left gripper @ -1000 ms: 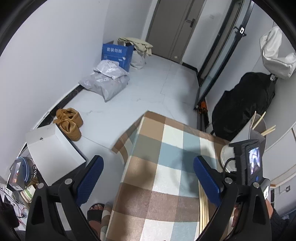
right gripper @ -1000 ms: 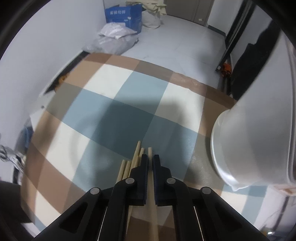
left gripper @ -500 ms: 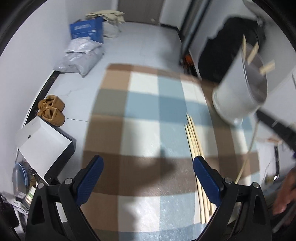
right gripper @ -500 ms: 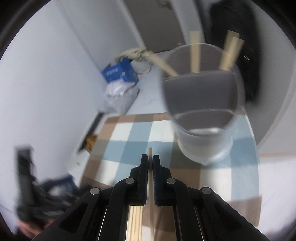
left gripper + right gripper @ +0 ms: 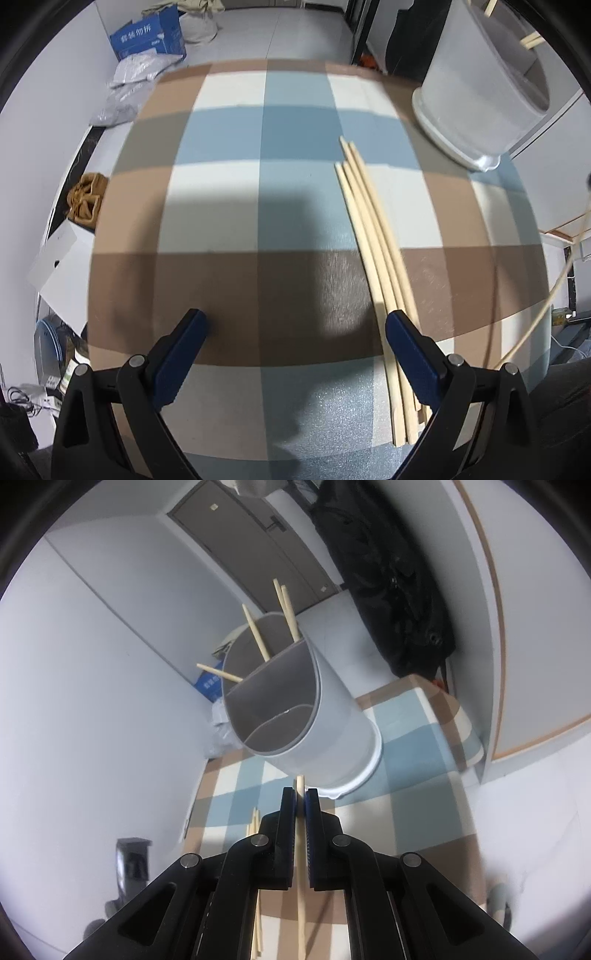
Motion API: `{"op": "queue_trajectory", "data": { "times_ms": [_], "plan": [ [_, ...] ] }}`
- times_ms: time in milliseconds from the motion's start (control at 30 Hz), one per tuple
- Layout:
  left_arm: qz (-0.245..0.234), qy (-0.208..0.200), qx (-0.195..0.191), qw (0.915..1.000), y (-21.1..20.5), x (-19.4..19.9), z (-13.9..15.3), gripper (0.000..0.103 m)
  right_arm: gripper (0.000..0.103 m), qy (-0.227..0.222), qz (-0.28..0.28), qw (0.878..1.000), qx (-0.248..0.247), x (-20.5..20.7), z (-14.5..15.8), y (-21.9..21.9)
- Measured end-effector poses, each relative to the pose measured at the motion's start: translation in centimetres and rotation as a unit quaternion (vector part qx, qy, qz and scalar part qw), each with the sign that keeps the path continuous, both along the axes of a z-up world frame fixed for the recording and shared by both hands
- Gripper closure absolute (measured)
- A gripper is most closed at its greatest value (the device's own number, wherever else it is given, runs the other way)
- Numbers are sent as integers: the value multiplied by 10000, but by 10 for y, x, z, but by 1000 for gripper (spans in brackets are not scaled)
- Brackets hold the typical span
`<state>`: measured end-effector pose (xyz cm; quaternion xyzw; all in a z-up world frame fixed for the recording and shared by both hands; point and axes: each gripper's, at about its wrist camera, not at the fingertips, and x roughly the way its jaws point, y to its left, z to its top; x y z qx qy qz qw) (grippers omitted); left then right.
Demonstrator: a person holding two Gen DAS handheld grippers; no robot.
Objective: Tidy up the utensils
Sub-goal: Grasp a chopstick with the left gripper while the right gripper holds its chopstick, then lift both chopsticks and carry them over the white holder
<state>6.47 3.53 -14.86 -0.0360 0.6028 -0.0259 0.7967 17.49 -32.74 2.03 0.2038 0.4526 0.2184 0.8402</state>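
Several pale wooden chopsticks (image 5: 373, 236) lie side by side on the checked tablecloth (image 5: 258, 177). My left gripper (image 5: 295, 328) is open and empty just above the cloth, its right finger beside the chopsticks. My right gripper (image 5: 300, 794) is shut on one chopstick (image 5: 300, 886) and holds it up in front of the grey divided utensil holder (image 5: 314, 716). The holder (image 5: 476, 81) stands at the table's far right with several chopsticks (image 5: 258, 635) in its back compartment. The held chopstick also shows at the right edge of the left wrist view (image 5: 543, 306).
A black bag (image 5: 391, 590) leans by the wall behind the table. On the floor lie a blue box (image 5: 147, 33), grey plastic bags (image 5: 129, 85), tan shoes (image 5: 85, 199) and a white box (image 5: 59, 254). A grey door (image 5: 251, 539) is at the back.
My right gripper lifted one chopstick off the pile and raised it toward the holder. My left gripper moved in over the table, down toward the cloth beside the remaining chopsticks.
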Motion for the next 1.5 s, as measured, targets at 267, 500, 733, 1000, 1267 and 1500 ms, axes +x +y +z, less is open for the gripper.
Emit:
{"op": "queue_trajectory", "data": {
  "times_ms": [267, 500, 733, 1000, 1267, 1500],
  "plan": [
    [-83, -7, 364, 9993, -2, 2, 2, 7, 99, -434, 138, 9986, -271, -13, 17, -1],
    [136, 41, 555, 9984, 4, 18, 3, 8, 99, -505, 263, 9981, -227, -18, 23, 0],
    [194, 94, 355, 9991, 3, 49, 3, 36, 99, -527, 400, 9976, -220, -16, 23, 1],
    [345, -19, 296, 9990, -10, 54, 4, 88, 99, -481, 459, 9976, -218, -9, 18, 0],
    [592, -303, 51, 9978, -6, 51, 13, 102, 99, -468, 471, 9975, -232, -4, 18, 4],
    [583, -1502, -332, 9864, -4, 18, 64, 102, 99, -686, 642, 9950, -343, -13, 24, 14]
  ]
}}
